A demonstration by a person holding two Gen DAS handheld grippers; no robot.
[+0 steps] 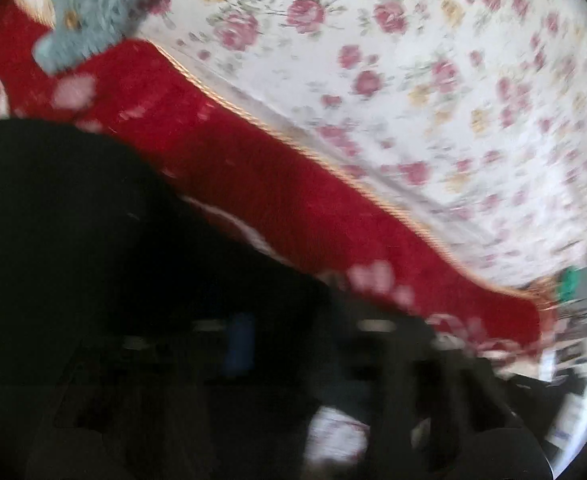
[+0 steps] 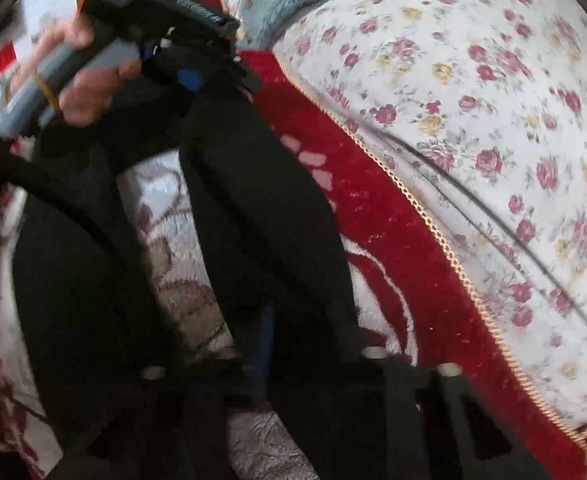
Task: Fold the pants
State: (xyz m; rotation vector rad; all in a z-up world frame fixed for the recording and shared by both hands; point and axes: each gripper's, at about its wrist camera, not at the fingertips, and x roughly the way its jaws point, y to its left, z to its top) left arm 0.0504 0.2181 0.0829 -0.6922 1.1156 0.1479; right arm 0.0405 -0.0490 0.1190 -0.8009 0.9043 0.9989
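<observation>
Both grippers pinch the black pants (image 2: 253, 200): the left gripper (image 2: 197, 80) grips cloth above, the right gripper (image 2: 261, 360) closes on cloth hanging directly ahead, over the red blanket (image 2: 393, 240).

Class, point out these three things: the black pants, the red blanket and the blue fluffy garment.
black pants (image 2: 261, 200): right wrist view, hanging leg.
red blanket (image 1: 253, 168): left wrist view, plain red band.
blue fluffy garment (image 1: 89, 4): left wrist view, its fluffy body.
</observation>
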